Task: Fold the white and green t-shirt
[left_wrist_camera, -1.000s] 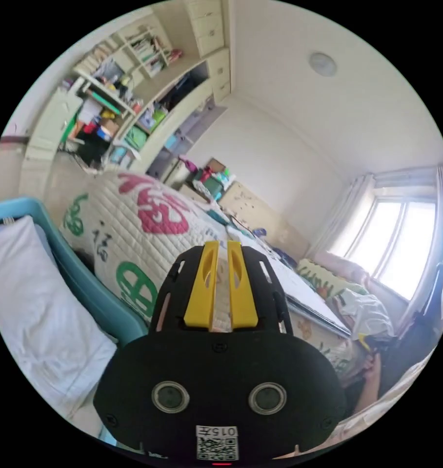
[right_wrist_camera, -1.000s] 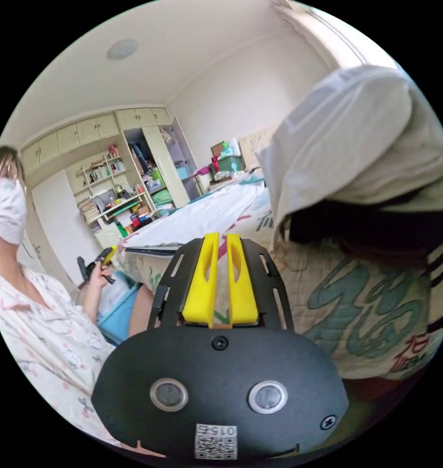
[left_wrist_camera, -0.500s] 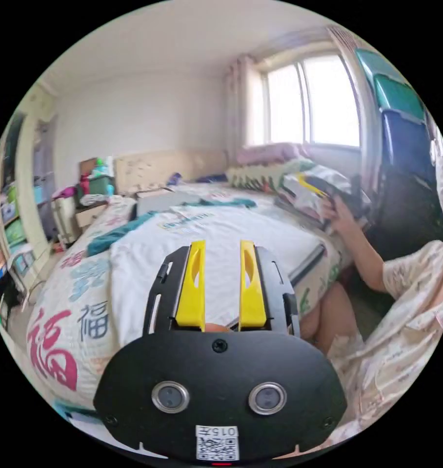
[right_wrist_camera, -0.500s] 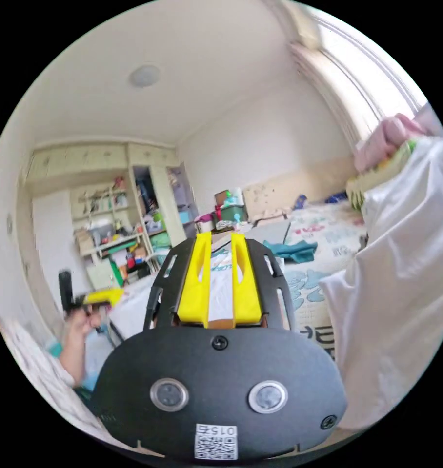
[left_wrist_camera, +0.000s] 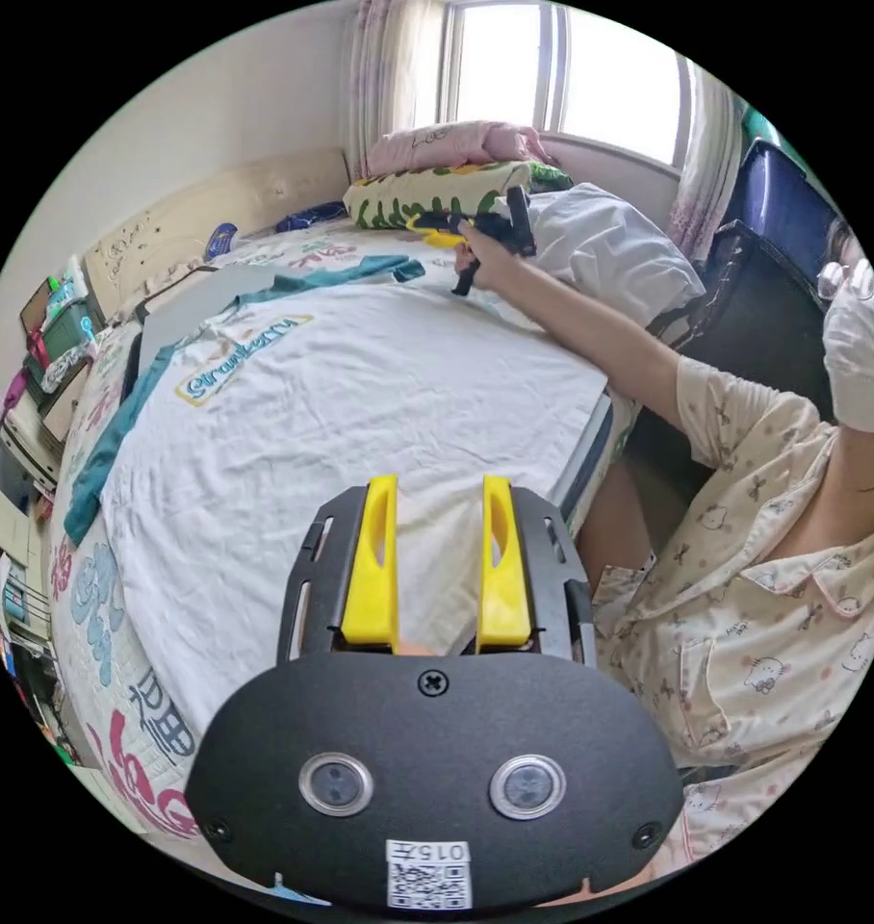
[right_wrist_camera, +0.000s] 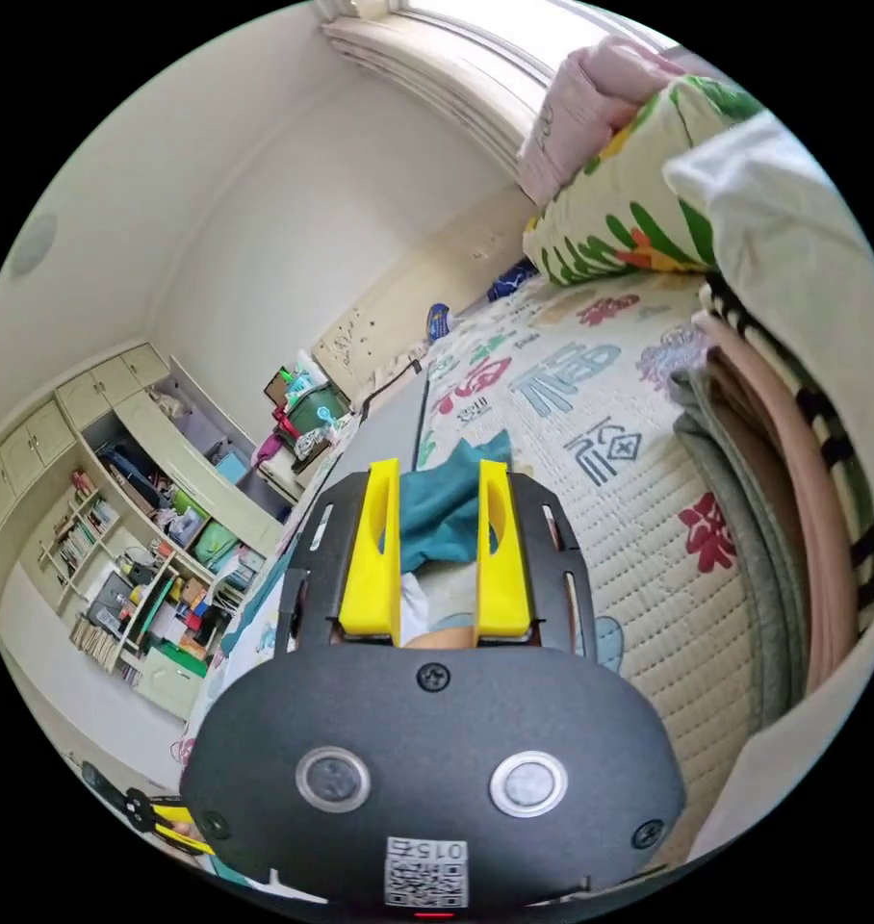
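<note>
Where the window [left_wrist_camera: 562,72] glows, the t-shirt [left_wrist_camera: 360,385] covers the bed [left_wrist_camera: 100,597].

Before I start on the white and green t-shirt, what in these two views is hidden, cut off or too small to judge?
- White and green t-shirt, left gripper view: the near hem is hidden behind the left hand-held gripper.
- Same shirt, right gripper view: the right hand-held gripper covers all but a green sleeve.
- Folded grey and pink clothes, right gripper view: cut off by the picture edge.
- Cluttered shelves, right gripper view: contents too small.
</note>
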The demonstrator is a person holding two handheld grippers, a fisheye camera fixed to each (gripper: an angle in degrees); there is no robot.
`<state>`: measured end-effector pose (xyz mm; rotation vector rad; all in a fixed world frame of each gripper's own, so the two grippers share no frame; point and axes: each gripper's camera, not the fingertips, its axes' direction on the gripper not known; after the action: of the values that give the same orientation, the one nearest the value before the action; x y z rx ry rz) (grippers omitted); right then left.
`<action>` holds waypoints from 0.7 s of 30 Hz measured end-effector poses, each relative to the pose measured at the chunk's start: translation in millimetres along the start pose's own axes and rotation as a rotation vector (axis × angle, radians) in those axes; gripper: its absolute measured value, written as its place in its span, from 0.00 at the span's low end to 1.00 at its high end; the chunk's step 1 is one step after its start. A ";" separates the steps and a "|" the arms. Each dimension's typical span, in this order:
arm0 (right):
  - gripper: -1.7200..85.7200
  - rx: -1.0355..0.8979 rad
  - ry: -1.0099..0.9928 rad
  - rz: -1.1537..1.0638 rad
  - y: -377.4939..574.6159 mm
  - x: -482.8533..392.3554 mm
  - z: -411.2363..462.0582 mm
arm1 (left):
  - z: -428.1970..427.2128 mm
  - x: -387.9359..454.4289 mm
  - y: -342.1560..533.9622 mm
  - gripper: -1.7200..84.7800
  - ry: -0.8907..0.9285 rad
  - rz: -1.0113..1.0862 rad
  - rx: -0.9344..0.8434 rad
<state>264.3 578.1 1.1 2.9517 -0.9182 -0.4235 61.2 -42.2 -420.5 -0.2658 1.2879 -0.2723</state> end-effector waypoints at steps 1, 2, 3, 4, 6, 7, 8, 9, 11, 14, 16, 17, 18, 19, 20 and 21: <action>0.15 -0.053 0.008 0.066 -14.3 15.0 -2.2 | -13.2 -1.5 -22.5 0.16 -0.017 -0.006 0.017; 0.15 -0.142 -0.036 0.181 -30.8 34.1 -5.5 | -23.9 -4.2 -49.0 0.16 -0.025 -0.016 0.052; 0.14 -0.170 -0.069 0.224 -37.6 42.5 -9.3 | -27.6 -5.9 -63.8 0.16 -0.023 -0.020 0.073; 0.12 -0.161 -0.137 0.277 -48.5 55.1 -24.9 | -31.2 -10.2 -96.5 0.16 -0.009 -0.030 0.109; 0.11 -0.176 -0.221 0.342 -64.9 66.9 -44.3 | -28.5 -17.7 -150.3 0.16 0.013 -0.054 0.164; 0.11 -0.190 -0.231 0.337 -77.2 65.5 -55.0 | -21.4 -23.5 -188.2 0.16 0.034 -0.075 0.190; 0.11 -0.198 -0.217 0.315 -89.4 59.3 -65.2 | -10.1 -29.5 -227.1 0.17 0.056 -0.100 0.197; 0.11 -0.204 -0.207 0.297 -95.1 55.1 -69.5 | -3.1 -32.4 -246.5 0.17 0.066 -0.113 0.195; 0.11 -0.234 -0.164 0.231 -117.9 38.3 -85.2 | 28.1 -41.2 -320.3 0.17 0.092 -0.158 0.174; 0.07 -0.302 -0.192 0.225 -143.1 35.4 -96.2 | 53.2 -44.7 -393.3 0.16 0.047 -0.230 0.213; 0.05 -0.316 -0.241 0.259 -155.1 42.2 -106.4 | 64.6 -41.4 -429.9 0.16 0.004 -0.266 0.243; 0.04 -0.316 -0.263 0.283 -161.7 46.4 -114.9 | 75.0 -38.0 -456.0 0.16 -0.009 -0.270 0.230; 0.03 -0.312 -0.271 0.294 -164.8 48.0 -120.1 | 80.9 -36.2 -469.0 0.16 -0.014 -0.272 0.215; 0.03 -0.300 -0.278 0.312 -170.5 50.1 -130.3 | 93.9 -31.6 -493.5 0.16 -0.021 -0.276 0.181; 0.02 -0.291 -0.277 0.324 -176.0 51.2 -139.7 | 107.8 -24.8 -515.8 0.16 -0.020 -0.274 0.145; 0.02 -0.289 -0.276 0.328 -178.7 51.6 -144.0 | 115.0 -20.4 -526.4 0.16 -0.014 -0.271 0.123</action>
<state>441.9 688.3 108.9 2.4639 -1.2228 -0.8754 140.4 -524.0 -191.8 -0.3368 1.2153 -0.5776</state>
